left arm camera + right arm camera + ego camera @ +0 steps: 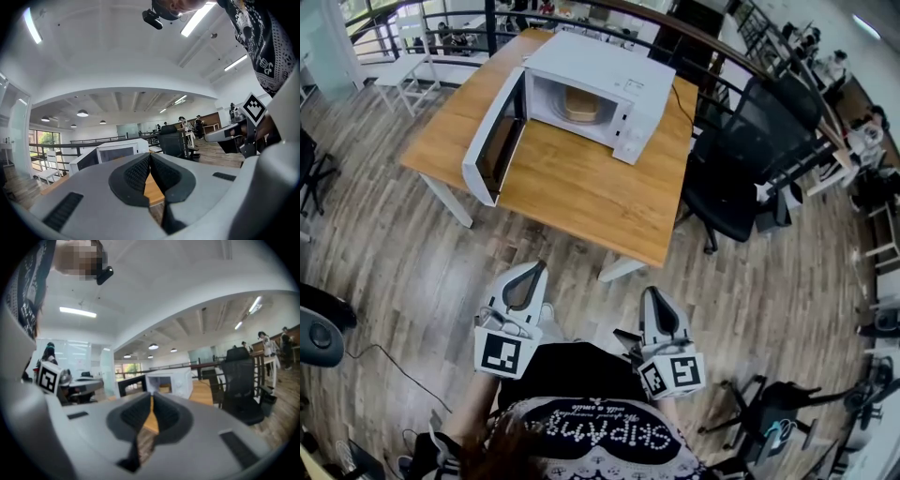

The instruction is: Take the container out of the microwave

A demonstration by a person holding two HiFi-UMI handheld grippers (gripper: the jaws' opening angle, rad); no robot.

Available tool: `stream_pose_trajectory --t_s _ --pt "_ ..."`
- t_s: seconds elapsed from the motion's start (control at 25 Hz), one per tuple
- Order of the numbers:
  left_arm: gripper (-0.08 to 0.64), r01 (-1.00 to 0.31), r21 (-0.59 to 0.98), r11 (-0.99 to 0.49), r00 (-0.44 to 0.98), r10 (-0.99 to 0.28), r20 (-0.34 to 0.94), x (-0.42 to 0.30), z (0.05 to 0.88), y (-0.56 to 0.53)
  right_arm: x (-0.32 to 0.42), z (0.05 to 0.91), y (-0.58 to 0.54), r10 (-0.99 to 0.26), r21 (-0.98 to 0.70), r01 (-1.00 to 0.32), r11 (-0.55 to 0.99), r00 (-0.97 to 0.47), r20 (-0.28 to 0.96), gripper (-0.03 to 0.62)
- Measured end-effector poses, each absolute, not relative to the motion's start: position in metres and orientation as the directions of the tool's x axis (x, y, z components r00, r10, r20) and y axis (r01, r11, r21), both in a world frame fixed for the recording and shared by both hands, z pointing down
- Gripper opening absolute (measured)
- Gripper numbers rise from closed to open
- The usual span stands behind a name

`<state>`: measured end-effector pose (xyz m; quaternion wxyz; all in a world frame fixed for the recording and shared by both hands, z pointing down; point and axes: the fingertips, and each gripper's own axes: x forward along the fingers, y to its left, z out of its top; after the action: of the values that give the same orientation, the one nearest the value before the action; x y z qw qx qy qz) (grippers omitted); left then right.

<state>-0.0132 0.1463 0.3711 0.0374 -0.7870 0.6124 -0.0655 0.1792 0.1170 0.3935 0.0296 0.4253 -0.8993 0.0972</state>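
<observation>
The floor (403, 272) was laid in streaky grey-brown wood planks, and a dark curved railing (441, 17) ran along the far side of the room. On the planks stood a square wooden table (572, 202), its top warm orange and smooth, on white legs. On the far part of the table sat a boxy white microwave (619, 84). Its door (492, 141) was swung wide out to the left, white-framed with a dark window. Inside the bright cavity sat the container (578, 103), a low, rounded, tan thing, well back from the front edge; I couldn't tell its material. To the right of the table stood a black office chair (741, 159) with a mesh back.

Nearer, well short of the table, the person held both tools out level towards it. The left gripper (525, 272) was grey plastic with dark ribbed pads (136, 173), its jaws pressed together at the tips with nothing between them. The right gripper (658, 298) matched it, jaws likewise closed tip to tip and empty. Each carried a white cube with black square markers.
</observation>
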Motion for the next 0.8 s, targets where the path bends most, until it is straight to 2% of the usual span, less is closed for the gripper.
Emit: stream_pose_trajectory --t_s 0.4,0.8 --pt "0.032 -0.931 -0.146 -0.334 0.330 -0.942 0.053 -0.056 0.364 0.107 0.127 0.386 0.080 -0.791 -0.141 -0.806 0.575 -0.592 0.157 0.040" --pt "0.032 -0.919 -0.137 -0.371 0.365 -0.929 0.065 -0.085 0.374 0.097 0.121 0.399 0.079 -0.837 -0.140 -0.858 0.495 -0.514 0.187 0.040"
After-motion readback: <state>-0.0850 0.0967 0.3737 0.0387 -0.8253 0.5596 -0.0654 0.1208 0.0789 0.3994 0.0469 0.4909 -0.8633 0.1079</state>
